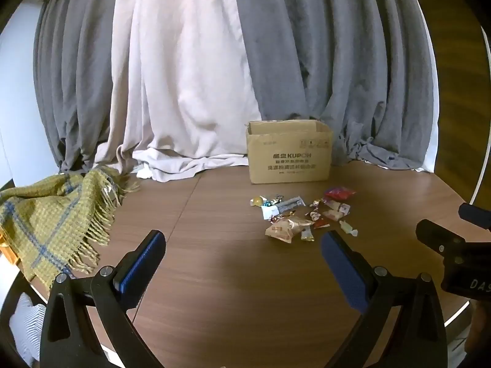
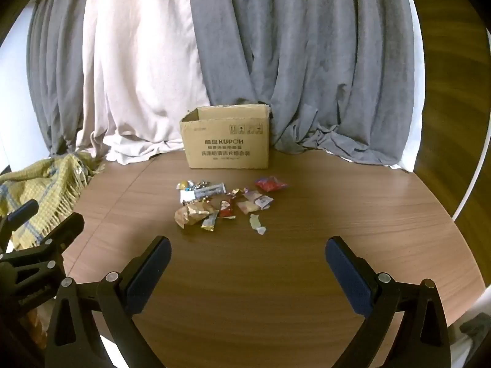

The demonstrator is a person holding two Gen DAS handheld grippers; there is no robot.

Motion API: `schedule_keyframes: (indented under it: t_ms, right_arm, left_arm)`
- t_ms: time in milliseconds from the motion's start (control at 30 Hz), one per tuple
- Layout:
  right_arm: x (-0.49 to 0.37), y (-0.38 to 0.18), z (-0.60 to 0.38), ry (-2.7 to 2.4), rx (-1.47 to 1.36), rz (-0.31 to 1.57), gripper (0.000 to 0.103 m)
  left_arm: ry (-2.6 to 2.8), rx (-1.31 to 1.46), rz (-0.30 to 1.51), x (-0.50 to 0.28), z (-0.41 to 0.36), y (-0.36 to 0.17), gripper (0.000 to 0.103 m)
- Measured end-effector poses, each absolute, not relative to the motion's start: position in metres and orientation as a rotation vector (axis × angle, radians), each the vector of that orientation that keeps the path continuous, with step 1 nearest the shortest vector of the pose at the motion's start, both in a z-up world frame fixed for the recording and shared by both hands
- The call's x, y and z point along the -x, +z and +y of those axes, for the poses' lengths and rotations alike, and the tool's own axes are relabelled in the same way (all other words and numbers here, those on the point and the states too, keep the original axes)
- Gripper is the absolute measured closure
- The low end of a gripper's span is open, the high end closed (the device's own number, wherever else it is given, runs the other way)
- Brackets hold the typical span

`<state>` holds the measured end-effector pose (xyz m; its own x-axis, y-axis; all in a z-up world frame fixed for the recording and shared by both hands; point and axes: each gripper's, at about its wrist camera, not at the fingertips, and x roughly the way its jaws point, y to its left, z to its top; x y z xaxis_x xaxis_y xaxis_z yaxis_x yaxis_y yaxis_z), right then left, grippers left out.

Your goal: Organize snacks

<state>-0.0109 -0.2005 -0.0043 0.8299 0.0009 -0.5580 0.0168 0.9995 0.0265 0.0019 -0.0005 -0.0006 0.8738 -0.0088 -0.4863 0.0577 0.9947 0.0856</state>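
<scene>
A pile of small wrapped snacks (image 1: 302, 214) lies on the brown table, in front of an open cardboard box (image 1: 290, 153). The pile (image 2: 225, 204) and the box (image 2: 227, 139) also show in the right wrist view. A red packet (image 2: 271, 183) lies at the pile's right, a pale wrapped candy (image 2: 256, 223) at its near edge. My left gripper (image 1: 244, 242) is open and empty, short of the pile. My right gripper (image 2: 248, 248) is open and empty, also short of the pile. The right gripper's body (image 1: 460, 254) shows at the left view's right edge.
A yellow plaid fringed blanket (image 1: 52, 214) lies on the table's left side. Grey and pale curtains (image 1: 190, 76) hang behind the box. The round table's edge (image 2: 469, 202) curves at the right.
</scene>
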Motion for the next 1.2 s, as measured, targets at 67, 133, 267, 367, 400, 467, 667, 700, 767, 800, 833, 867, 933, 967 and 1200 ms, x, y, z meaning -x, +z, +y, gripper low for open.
schedule_keyframes:
  t_ms: [67, 133, 267, 367, 400, 467, 667, 700, 767, 800, 833, 867, 933, 967, 1200]
  right_arm:
    - [0.011, -0.005, -0.201, -0.010, -0.025, 0.586, 0.001]
    - [0.011, -0.005, -0.202, -0.011, -0.027, 0.586, 0.001]
    - [0.012, -0.006, -0.201, -0.013, -0.026, 0.587, 0.001]
    - [0.014, -0.005, -0.205, -0.012, -0.030, 0.587, 0.001]
    - [0.013, -0.003, -0.206, -0.013, -0.031, 0.586, 0.001]
    - [0.013, -0.001, -0.207, -0.014, -0.033, 0.588, 0.001]
    - [0.015, -0.003, -0.208, -0.011, -0.039, 0.581, 0.001]
    - [0.016, -0.003, -0.208, -0.010, -0.040, 0.582, 0.001]
    - [0.016, -0.003, -0.208, -0.012, -0.044, 0.581, 0.001]
    - [0.017, -0.003, -0.208, -0.011, -0.044, 0.581, 0.001]
    - [0.015, -0.001, -0.209, -0.012, -0.045, 0.582, 0.001]
    - [0.014, -0.001, -0.209, -0.012, -0.046, 0.582, 0.001]
    - [0.015, -0.001, -0.209, -0.012, -0.046, 0.583, 0.001]
    - [0.015, -0.001, -0.209, -0.013, -0.046, 0.581, 0.001]
    - [0.016, -0.002, -0.210, -0.013, -0.047, 0.580, 0.001]
  left_arm:
    - [-0.035, -0.108, 0.486, 0.001, -0.005, 0.001, 0.000]
    - [-0.037, -0.100, 0.495, 0.000, -0.002, 0.002, 0.000]
    - [-0.030, -0.104, 0.489, -0.002, -0.007, 0.008, 0.000]
    - [-0.030, -0.107, 0.476, -0.002, -0.007, 0.008, 0.000]
    - [-0.032, -0.108, 0.471, -0.001, -0.007, 0.007, 0.000]
    - [-0.033, -0.109, 0.462, 0.001, -0.007, 0.007, 0.000]
    - [-0.036, -0.113, 0.449, 0.003, -0.008, 0.008, 0.000]
    - [-0.037, -0.113, 0.448, 0.002, -0.008, 0.008, 0.000]
    - [-0.036, -0.113, 0.446, 0.004, -0.008, 0.006, 0.000]
    - [-0.037, -0.114, 0.447, 0.003, -0.008, 0.006, 0.000]
    - [-0.036, -0.113, 0.446, 0.004, -0.008, 0.006, 0.000]
    - [-0.035, -0.113, 0.445, 0.004, -0.008, 0.006, 0.000]
    - [-0.035, -0.113, 0.445, 0.004, -0.008, 0.005, 0.000]
    - [-0.036, -0.113, 0.445, 0.004, -0.008, 0.006, 0.000]
    - [-0.044, -0.110, 0.444, 0.004, -0.007, 0.005, 0.000]
